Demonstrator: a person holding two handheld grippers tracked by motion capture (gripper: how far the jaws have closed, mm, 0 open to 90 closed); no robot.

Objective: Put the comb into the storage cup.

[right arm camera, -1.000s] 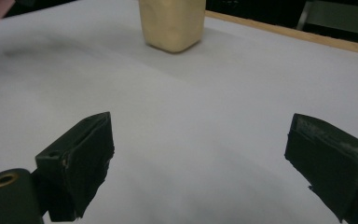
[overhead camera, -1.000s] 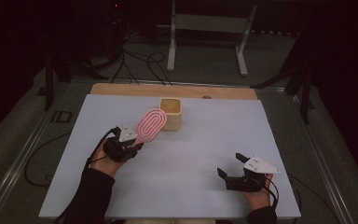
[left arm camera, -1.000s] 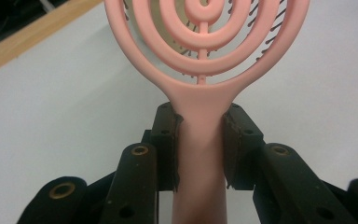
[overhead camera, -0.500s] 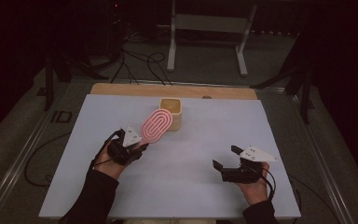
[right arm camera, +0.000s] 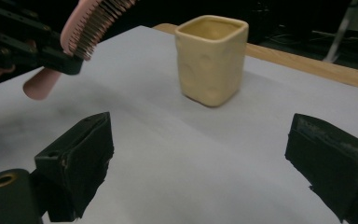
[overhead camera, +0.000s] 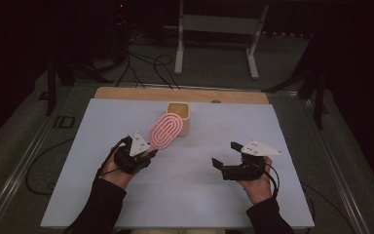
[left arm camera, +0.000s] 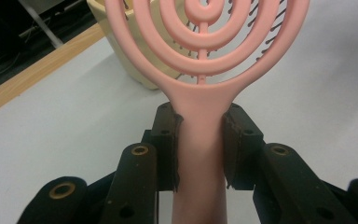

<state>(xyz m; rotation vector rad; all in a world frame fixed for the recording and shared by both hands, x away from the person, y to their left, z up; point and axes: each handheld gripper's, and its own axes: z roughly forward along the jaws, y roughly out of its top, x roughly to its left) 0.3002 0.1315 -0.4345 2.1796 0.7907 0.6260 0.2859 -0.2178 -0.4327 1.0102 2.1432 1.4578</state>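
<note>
A pink hairbrush [overhead camera: 165,131] with a looped oval head is held off the table by my left gripper [overhead camera: 143,155], which is shut on its handle [left arm camera: 200,140]. The brush head tilts up toward a cream square cup [overhead camera: 178,118] standing at the back middle of the white table. In the left gripper view both pads clamp the handle. My right gripper [overhead camera: 226,155] is open at the right, raised a little over the table, with nothing between its fingers [right arm camera: 79,158]. Ahead of those jaws stand the cup [right arm camera: 211,59] and, at upper left, the brush [right arm camera: 93,23].
The white sheet [overhead camera: 102,195] covers the table, with a wooden strip [overhead camera: 126,92] along its far edge. Beyond it stand a metal frame [overhead camera: 214,29] and cables on the floor. A metal rail [overhead camera: 24,165] runs along the left side.
My right gripper has risen and moved leftward toward the middle of the table. The left gripper and the brush have stayed nearly in place.
</note>
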